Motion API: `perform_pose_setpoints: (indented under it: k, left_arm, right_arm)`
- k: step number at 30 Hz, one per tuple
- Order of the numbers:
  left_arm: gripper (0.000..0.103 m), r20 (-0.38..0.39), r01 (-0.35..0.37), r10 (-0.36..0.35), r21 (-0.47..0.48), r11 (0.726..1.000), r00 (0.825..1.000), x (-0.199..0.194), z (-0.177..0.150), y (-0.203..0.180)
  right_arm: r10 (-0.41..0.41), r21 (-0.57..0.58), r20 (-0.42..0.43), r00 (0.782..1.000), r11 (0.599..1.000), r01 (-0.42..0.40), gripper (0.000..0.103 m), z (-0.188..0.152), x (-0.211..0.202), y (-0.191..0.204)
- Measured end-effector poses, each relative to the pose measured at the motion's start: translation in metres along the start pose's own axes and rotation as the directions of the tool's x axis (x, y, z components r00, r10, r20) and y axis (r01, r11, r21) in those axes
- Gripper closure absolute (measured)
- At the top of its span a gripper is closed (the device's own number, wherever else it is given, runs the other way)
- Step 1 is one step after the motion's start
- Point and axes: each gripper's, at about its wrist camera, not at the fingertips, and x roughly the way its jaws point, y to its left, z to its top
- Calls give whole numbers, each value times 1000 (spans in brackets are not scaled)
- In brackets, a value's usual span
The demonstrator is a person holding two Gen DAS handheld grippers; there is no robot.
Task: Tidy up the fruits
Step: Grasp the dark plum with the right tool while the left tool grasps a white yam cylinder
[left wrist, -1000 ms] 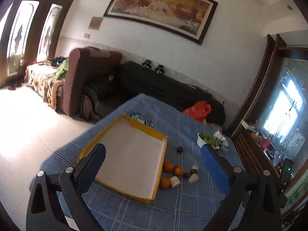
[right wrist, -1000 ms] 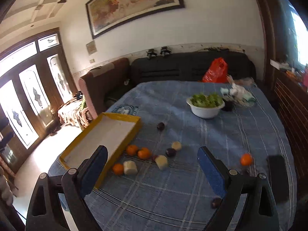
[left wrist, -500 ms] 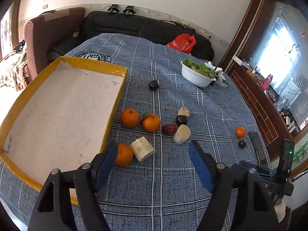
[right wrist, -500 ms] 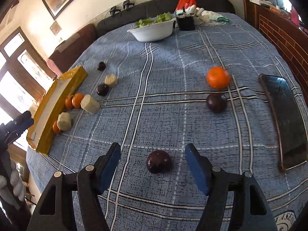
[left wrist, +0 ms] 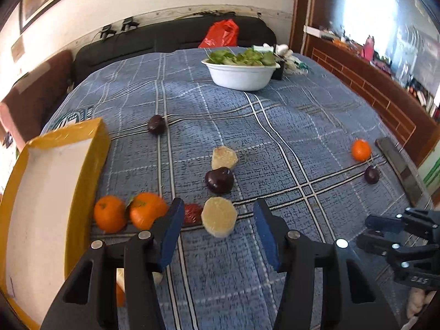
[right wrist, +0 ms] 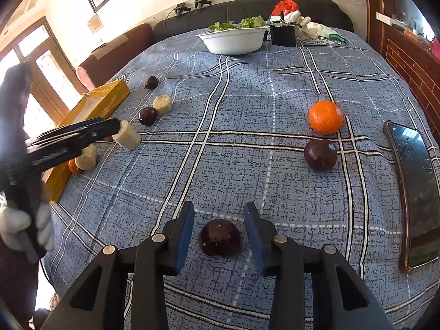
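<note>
Fruits lie scattered on a blue plaid tablecloth. My left gripper is open, its jaws on either side of a pale cut fruit chunk without touching it. Beside it lie a red fruit, two oranges, a dark plum and another pale chunk. A yellow-rimmed tray stands at the left. My right gripper is open around a dark plum on the cloth. An orange and another plum lie further right.
A white bowl of greens stands at the back, with a black box and white bags beside it. A phone lies at the right edge. A dark sofa and a red bag are behind the table.
Both grippers dropped toward the table and moved forward. The left now frames the pale chunk, and the right has closed in around the near plum.
</note>
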Motion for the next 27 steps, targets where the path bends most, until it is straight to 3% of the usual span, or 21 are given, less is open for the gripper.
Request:
perform_pose_setpoints:
  k: [3,5,9,14,16,19,20,22,23,24,25,27]
  left_arm:
    - [73,-50,-15,18,49,999,999,14,-1,-8]
    - [75,-55,-27,32,73,997,998,13,-3,-10]
    - [76,-69,26,-23,46,999,997,4,-9,-3]
    - [75,-65,2,2,69,998,998,10,-12,-8]
    - [73,-51,-9,13,89,996,999,12,-11,-13]
    - [72,-50,-39,45,121,992,998,15,-14,-18]
    - [76,-51,-57,64,129,990,997,17,-14,-17]
    - [76,-51,-43,50,120,992,997,15,-15,-16]
    - [76,-51,-35,41,111,993,998,13,-15,-14]
    - [76,-46,-31,36,99,995,998,10,-16,-12]
    - [76,-40,-29,32,86,996,999,7,-17,-10]
    - [76,-24,-9,10,51,999,1000,-3,-17,-3]
  right_arm:
    - [25,11,1,1000,1000,-25,62,1,-1,-2]
    - [45,23,2,999,999,-45,62,0,-2,-5]
    - [80,41,-2,997,996,-80,62,-2,-3,-8]
    - [99,52,-9,995,994,-98,61,-4,-6,-10]
    - [100,47,-12,995,994,-99,56,-6,-7,-8]
    - [78,27,-13,997,997,-78,54,-9,-9,-3]
    - [67,19,-14,998,998,-66,54,-10,-9,-1]
    - [41,5,-15,999,999,-41,54,-10,-8,3]
    - [26,-3,-15,1000,1000,-26,55,-10,-8,6]
    - [10,-9,-13,1000,1000,-10,67,-10,-8,7]
    - [-4,-16,-13,1000,1000,4,73,-10,-8,8]
    - [-13,-16,-12,1000,1000,13,73,-12,-9,10]
